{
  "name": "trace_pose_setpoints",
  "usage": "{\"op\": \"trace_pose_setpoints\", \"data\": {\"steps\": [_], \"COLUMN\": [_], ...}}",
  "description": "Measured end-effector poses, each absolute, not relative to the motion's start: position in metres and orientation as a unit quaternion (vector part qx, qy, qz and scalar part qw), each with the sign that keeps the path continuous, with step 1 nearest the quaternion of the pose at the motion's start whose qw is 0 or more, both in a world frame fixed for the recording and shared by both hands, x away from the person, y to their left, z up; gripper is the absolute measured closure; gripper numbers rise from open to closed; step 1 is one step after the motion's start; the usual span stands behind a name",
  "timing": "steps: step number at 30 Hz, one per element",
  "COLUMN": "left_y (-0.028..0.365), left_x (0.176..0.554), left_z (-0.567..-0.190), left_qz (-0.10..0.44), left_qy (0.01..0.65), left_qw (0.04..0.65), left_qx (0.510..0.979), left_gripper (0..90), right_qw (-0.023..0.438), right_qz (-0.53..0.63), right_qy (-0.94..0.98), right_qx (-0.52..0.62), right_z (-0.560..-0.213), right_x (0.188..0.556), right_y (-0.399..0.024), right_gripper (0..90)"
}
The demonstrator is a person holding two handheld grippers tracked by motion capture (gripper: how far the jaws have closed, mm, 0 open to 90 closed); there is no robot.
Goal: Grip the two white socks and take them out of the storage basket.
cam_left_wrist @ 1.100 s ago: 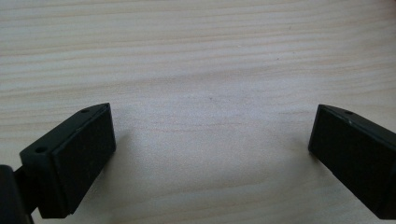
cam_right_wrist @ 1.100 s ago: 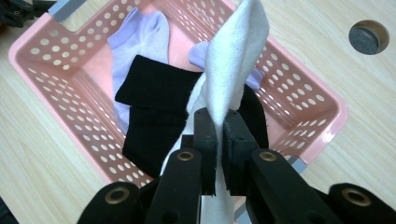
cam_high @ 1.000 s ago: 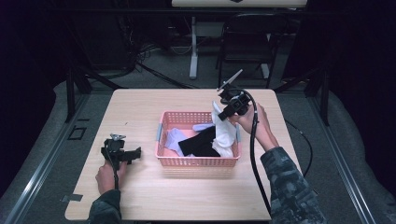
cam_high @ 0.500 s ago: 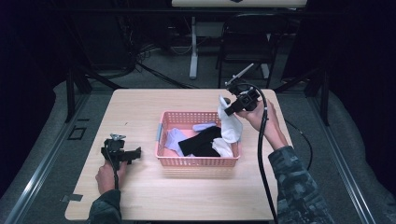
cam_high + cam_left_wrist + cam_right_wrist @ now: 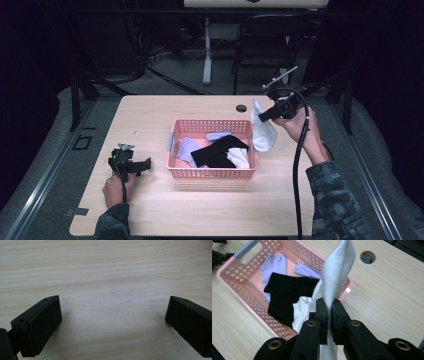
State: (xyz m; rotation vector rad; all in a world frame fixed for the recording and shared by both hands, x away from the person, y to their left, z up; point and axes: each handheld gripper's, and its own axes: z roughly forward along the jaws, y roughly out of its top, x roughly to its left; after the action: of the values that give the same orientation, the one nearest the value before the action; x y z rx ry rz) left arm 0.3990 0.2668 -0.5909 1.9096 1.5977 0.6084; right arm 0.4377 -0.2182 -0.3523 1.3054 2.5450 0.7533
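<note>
The right claw [image 5: 265,114] grips a white sock [image 5: 262,131] above the pink basket's [image 5: 210,173] right end. The left claw [image 5: 145,164] rests wide open on the counter [image 5: 150,115] near its left edge.

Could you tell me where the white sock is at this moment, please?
In the high view the white sock hangs pinched in the right gripper, above the table just beyond the right end of the pink basket, near the round cable hole.

No text, label, brand, number or sign can be read on anything in these views.
</note>
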Motion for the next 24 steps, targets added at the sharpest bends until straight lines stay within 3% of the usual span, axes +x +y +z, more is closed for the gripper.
{"op": "trace_pose_setpoints", "data": {"steps": [14, 24], "left_y": [0.267, 0.267], "left_x": [0.399, 0.399], "left_z": [-0.591, -0.591], "left_qz": [0.228, 0.227], "left_qy": [0.597, 0.597], "left_qw": [0.285, 0.285], "left_qx": [0.714, 0.714], "left_gripper": [0.7, 0.7], "right_qw": [0.100, 0.077], "right_qz": [0.249, 0.235], "right_qy": [0.834, 0.829], "right_qx": [0.482, 0.501], "right_z": [-0.363, -0.393], "right_x": [0.429, 0.432], "right_y": [-0.266, -0.277], "right_gripper": [85.7, 85.8]}}
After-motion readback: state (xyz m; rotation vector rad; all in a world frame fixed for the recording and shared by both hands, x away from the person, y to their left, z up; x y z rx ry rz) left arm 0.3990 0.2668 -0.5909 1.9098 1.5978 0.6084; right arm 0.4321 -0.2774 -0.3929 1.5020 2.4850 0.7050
